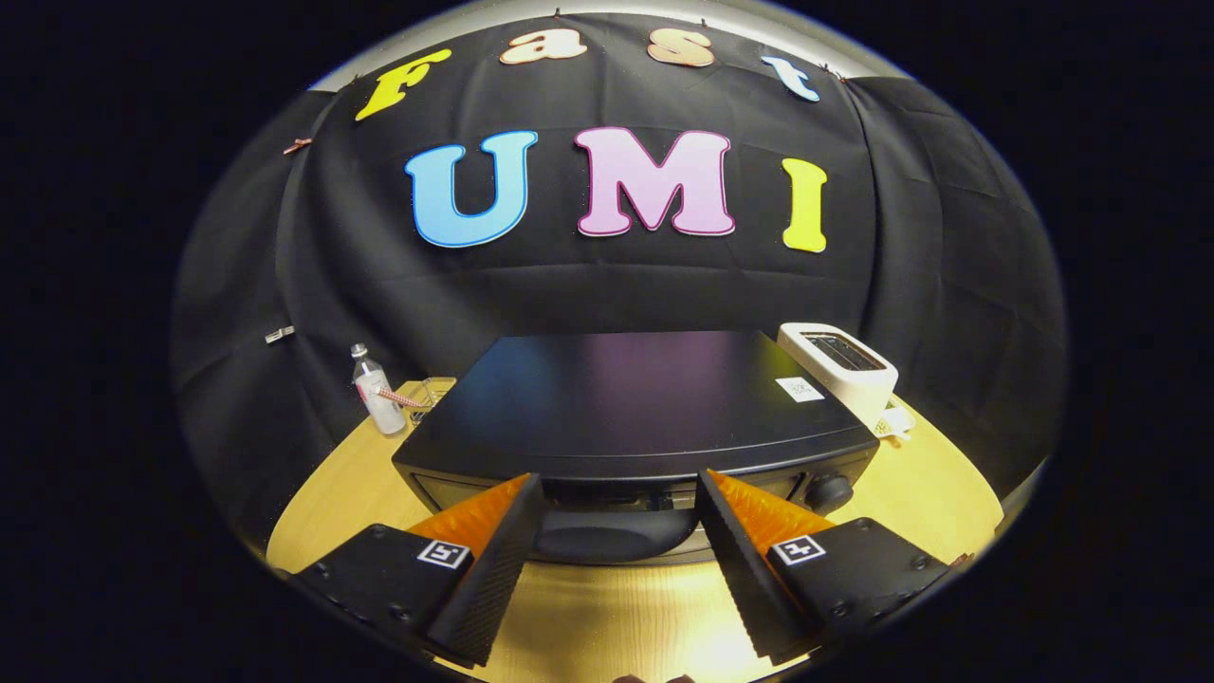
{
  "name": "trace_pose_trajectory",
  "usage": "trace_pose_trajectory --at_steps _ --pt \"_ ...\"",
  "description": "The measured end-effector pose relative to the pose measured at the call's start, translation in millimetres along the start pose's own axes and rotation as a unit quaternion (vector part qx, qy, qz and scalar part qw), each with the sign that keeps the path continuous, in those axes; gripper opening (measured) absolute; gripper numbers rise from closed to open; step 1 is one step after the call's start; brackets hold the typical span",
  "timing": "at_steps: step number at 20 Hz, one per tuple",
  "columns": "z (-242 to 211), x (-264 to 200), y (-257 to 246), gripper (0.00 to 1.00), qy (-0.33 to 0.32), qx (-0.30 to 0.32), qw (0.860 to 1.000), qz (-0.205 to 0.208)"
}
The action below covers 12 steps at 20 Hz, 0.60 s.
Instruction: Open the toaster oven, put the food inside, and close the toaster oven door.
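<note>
The black toaster oven point(626, 398) stands on the wooden table point(910, 493), and I look down on its flat top from the front. Its dark, rounded door handle point(607, 536) sits low on the front, between my two fingers. My gripper point(618, 477) is open, with the fingers point(493, 560) wide apart on either side of the handle and their tips close to the oven's upper front edge. Neither finger presses on the handle. From this steep angle I cannot tell whether the door is fully shut. A round knob point(828, 493) shows at the front right.
A white pop-up toaster point(839, 365) stands behind the oven's right rear corner. A clear plastic bottle point(377, 394) and a small glass point(436, 391) are at the table's back left. Bare wood lies on both sides of the oven and below the fingers.
</note>
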<state>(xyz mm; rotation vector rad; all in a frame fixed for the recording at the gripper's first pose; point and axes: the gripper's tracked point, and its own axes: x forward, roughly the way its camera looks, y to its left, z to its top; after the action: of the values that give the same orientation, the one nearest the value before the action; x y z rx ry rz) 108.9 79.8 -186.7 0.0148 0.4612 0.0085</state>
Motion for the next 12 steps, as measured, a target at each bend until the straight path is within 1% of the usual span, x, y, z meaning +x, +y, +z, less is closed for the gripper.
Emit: trace_pose_trajectory --at_steps 2,5,12 --pt "0.4 2.5 1.6 1.0 0.003 -0.008 1.0 -0.002" --pt "-1.8 3.4 1.0 0.99 0.014 -0.001 1.0 -0.009" --pt "-6.5 -4.9 2.4 1.0 0.006 -0.006 1.0 -0.007"
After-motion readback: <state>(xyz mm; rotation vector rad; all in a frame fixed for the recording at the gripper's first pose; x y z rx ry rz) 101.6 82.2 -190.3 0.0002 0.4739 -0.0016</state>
